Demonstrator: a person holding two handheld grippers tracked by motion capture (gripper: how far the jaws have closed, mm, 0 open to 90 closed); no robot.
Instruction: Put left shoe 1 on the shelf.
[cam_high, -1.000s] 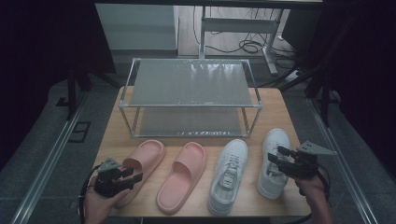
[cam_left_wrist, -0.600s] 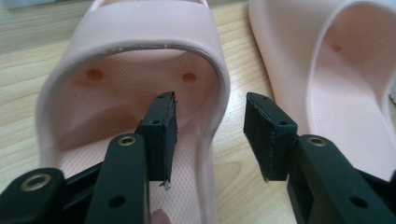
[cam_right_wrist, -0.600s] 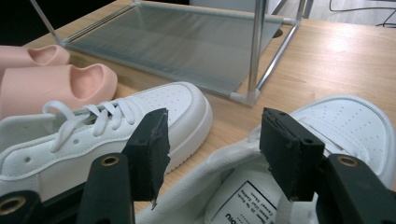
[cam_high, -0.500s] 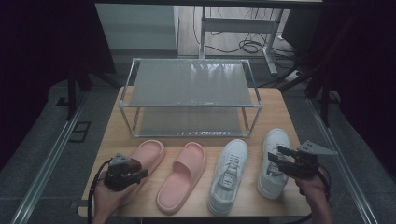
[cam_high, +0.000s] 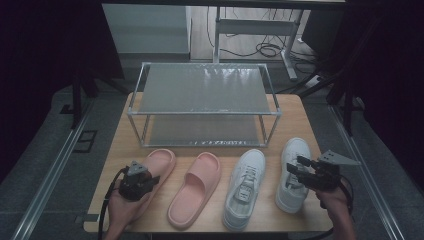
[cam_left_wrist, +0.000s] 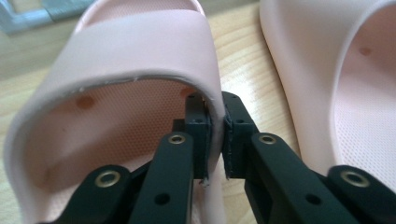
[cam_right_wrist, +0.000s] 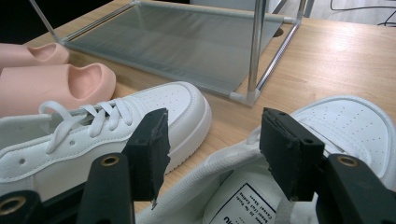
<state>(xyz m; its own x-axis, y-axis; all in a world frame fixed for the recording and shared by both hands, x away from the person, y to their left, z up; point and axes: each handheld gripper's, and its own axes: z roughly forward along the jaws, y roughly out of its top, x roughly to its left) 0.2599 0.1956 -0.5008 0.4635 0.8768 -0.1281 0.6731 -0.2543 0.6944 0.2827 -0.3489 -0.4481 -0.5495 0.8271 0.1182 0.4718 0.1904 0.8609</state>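
Two pink slippers and two white sneakers lie in a row on the wooden table. My left gripper (cam_high: 148, 180) sits over the heel half of the leftmost slipper (cam_high: 161, 161). Its jaws have just been closing, and in the left gripper view the gripper (cam_left_wrist: 215, 135) is shut on the side edge of that slipper's strap (cam_left_wrist: 140, 51). The second slipper (cam_left_wrist: 345, 70) lies just to its right. My right gripper (cam_high: 298, 171) hovers open above the rightmost sneaker (cam_high: 292, 150). In the right gripper view, the gripper (cam_right_wrist: 215, 149) has its jaws standing wide over that sneaker's collar (cam_right_wrist: 355, 126), with the other sneaker (cam_right_wrist: 140, 112) beside it.
A two-tier metal shoe rack (cam_high: 205, 90) with grey mesh shelves stands behind the shoes, its lower shelf (cam_right_wrist: 187, 42) close to the sneakers' toes. The second slipper (cam_high: 195, 187) and left sneaker (cam_high: 245, 187) fill the middle front. A desk frame and cables sit on the floor beyond.
My left gripper moved right onto the leftmost slipper and closed its jaws on the strap's edge. The right gripper stayed where it was, open.
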